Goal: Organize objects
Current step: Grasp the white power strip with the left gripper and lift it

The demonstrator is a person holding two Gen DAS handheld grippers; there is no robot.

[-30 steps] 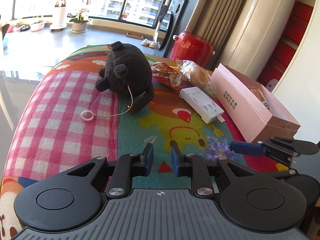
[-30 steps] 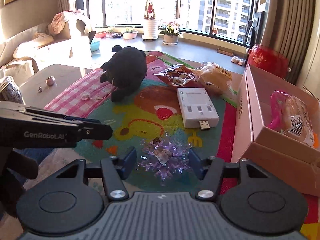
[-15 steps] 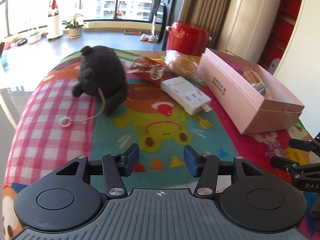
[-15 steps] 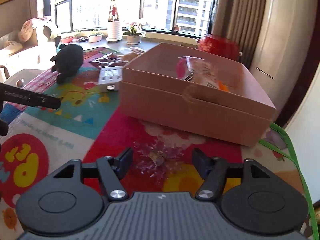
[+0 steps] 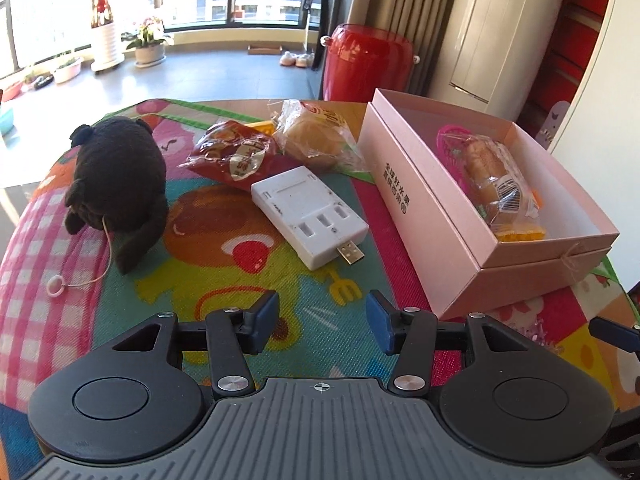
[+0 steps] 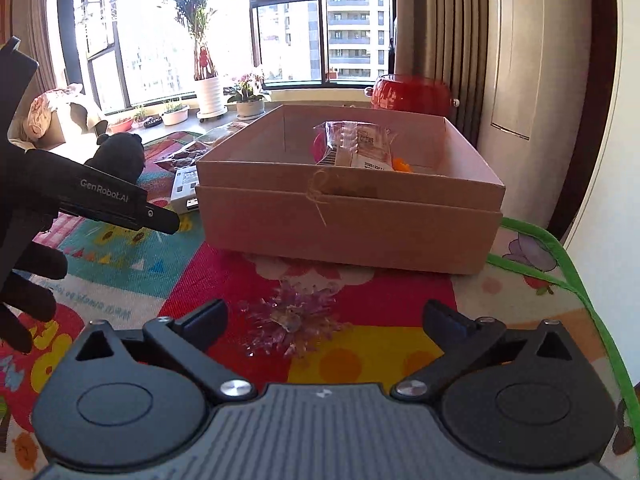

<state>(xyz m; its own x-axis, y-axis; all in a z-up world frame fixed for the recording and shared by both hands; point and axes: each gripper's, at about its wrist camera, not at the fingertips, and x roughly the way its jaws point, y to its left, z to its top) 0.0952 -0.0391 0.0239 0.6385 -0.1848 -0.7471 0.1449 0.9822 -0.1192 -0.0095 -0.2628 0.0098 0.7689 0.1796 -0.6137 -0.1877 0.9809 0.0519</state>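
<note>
Both tools apart: right tool opening around purple crystal ornament, pink box ahead; left tool empty.

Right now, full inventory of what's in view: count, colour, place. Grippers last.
plush toy: 1, black, left on the mat
snack bag: 1, red, behind the USB hub
bread packet: 1, clear wrap, beside the snack bag
USB hub: 1, white, mat centre
box: 1, pink, open, right on the mat
wrapped snack: 1, orange, in the box
crystal ornament: 1, purple, on the mat before the box
play mat: 1, multicolour, under everything
red pot: 1, on the floor behind
left gripper: part open, empty
right gripper: jaws opening, ornament lying free between them
</note>
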